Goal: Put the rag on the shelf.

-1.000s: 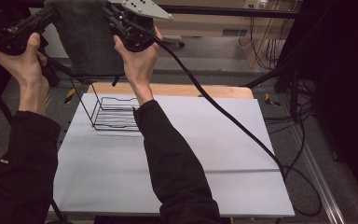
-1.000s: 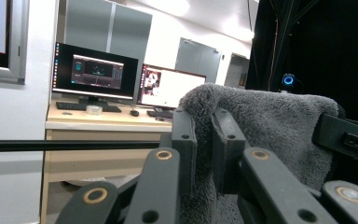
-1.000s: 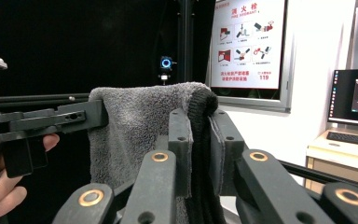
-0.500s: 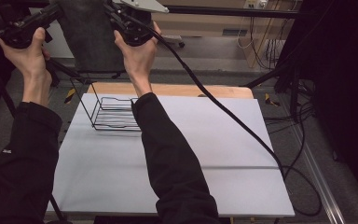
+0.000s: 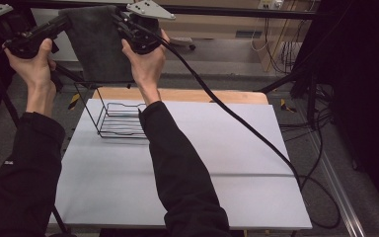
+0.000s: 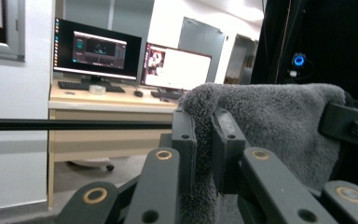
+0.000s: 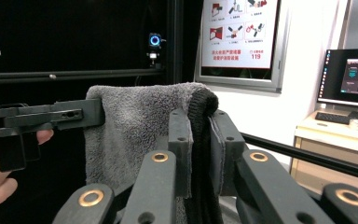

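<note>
A dark grey towel (image 5: 98,47) hangs stretched between my two grippers, high above the table's far left. My left gripper (image 5: 63,23) is shut on its left top corner, and the left gripper view shows the plush towel (image 6: 270,126) pinched between the jaws (image 6: 204,140). My right gripper (image 5: 121,22) is shut on the right top corner; in the right gripper view the folded towel edge (image 7: 200,121) sits between the jaws, with the left gripper (image 7: 81,114) across from it. A black wire basket (image 5: 121,118) stands on the white table (image 5: 217,163) below the towel.
A thick black cable (image 5: 237,118) trails from the right gripper across the table to its right edge. A wooden strip (image 5: 202,95) borders the table's far side. Desks with monitors (image 6: 98,51) stand in the room beyond.
Both hands have risen a little, lifting the stretched towel higher above the wire basket. The grip on both corners has not changed.
</note>
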